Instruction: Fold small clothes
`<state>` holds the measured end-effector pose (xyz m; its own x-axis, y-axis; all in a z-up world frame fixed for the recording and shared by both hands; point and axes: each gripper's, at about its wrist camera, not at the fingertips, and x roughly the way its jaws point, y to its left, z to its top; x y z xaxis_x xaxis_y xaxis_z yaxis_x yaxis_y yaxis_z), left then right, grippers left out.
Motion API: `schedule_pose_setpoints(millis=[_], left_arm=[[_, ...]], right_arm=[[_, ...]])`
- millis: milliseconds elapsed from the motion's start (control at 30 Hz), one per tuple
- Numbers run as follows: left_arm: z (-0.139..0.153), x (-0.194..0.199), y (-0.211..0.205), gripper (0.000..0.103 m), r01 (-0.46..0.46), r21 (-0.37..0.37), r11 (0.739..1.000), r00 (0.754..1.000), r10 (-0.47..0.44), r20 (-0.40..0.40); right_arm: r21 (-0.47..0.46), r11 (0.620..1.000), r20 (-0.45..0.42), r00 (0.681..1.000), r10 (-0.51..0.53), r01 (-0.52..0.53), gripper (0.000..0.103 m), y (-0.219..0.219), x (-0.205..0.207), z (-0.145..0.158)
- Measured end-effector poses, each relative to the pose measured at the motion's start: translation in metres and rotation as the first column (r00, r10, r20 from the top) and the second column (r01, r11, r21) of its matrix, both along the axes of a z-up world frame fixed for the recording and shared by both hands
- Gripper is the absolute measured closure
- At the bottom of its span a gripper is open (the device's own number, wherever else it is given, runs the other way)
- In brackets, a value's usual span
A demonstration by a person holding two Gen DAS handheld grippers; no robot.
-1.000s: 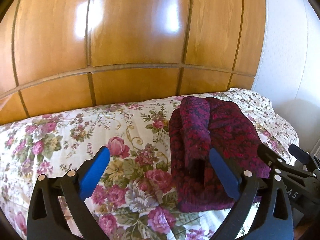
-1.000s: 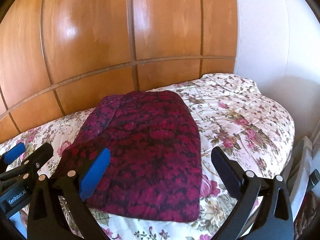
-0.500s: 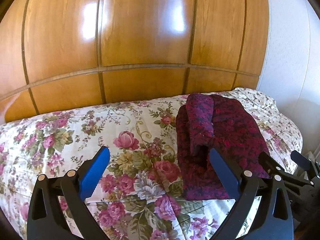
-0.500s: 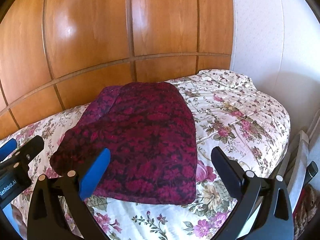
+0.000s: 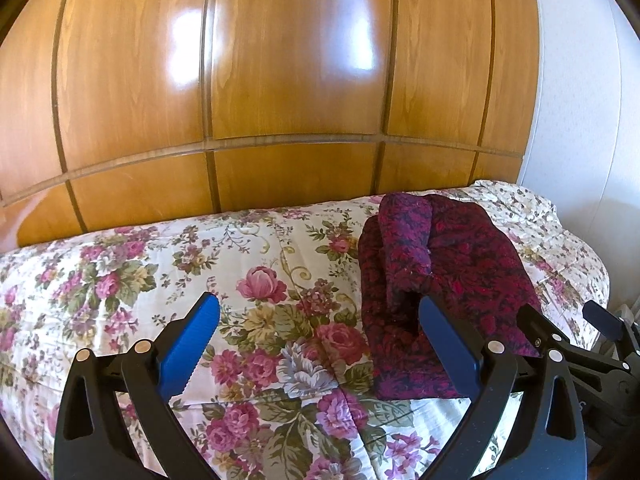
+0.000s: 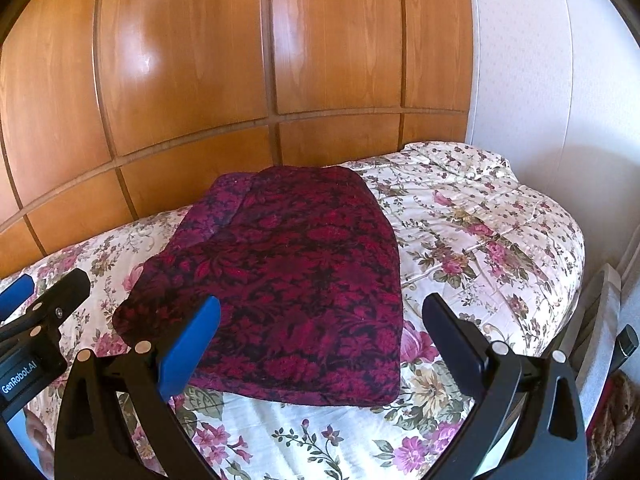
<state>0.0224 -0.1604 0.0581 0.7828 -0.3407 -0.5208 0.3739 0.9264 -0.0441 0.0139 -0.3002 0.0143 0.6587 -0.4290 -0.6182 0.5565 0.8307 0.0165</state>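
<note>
Your left gripper point(image 5: 318, 344) has its fingers point(image 5: 192, 340) spread wide with nothing between them, and your right gripper point(image 6: 320, 344) is the same: fingers point(image 6: 190, 344) apart, gripping nothing, both held above the bed point(image 6: 500, 240) rather than on the cloth. The dark red patterned garment point(image 6: 288, 272) lies on the floral bedspread point(image 5: 180, 272) toward the wooden panelled wall point(image 5: 280, 80); from the right wrist view it looks like a fairly tidy folded rectangle, but from the left wrist view you can see a folded-in strip point(image 5: 404, 240) along its left side standing up in a hump rather than lying flat. That hump is your likeliest trouble: if you pinch only the top layer at the near edge, the layers beneath will probably slide and the fold will open or skew. The bedspread is soft and quilted, so a low approach may catch the cover along with the garment and drag both. Your two grippers sit close together, the left one showing at the edge of the right wrist view, so a careless inward move could knock them together over the cloth. The garment also lies near the wall side of the bed, and a hard push could shove it into the gap there.
</note>
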Motion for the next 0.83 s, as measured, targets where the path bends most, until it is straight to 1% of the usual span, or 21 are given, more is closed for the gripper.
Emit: schedule_pose_setpoints(millis=[300, 400, 500, 733, 833], left_arm=[[0.0028, -0.0014, 0.0032, 0.004, -0.006, -0.002, 1.0, 1.0, 0.006, 0.013], [0.0031, -0.0013, 0.0051, 0.004, -0.009, -0.02, 1.0, 1.0, 0.009, 0.011], [0.0018, -0.0003, 0.0051, 0.004, -0.013, -0.012, 1.0, 1.0, 0.013, 0.011], [-0.0039, 0.0051, 0.0073, 0.004, -0.036, -0.016, 0.999, 0.999, 0.035, -0.026], [-0.006, 0.0064, 0.0077, 0.004, -0.044, -0.01, 0.999, 0.999, 0.044, -0.029]], right_arm=[[0.001, 1.0, -0.004, 1.0, 0.003, -0.003, 0.002, 0.0003, 0.001, 0.0], [0.004, 1.0, -0.007, 1.0, 0.001, -0.001, 0.002, 0.0004, 0.0008, -0.0012], [0.006, 1.0, -0.008, 1.0, 0.001, -0.001, 0.002, -0.0006, 0.0004, -0.0019], [0.005, 1.0, 0.024, 1.0, 0.004, -0.004, 0.002, -0.0046, -0.0025, 0.0044], [0.001, 1.0, 0.028, 1.0, 0.006, -0.006, 0.002, -0.0041, -0.0021, 0.0058]])
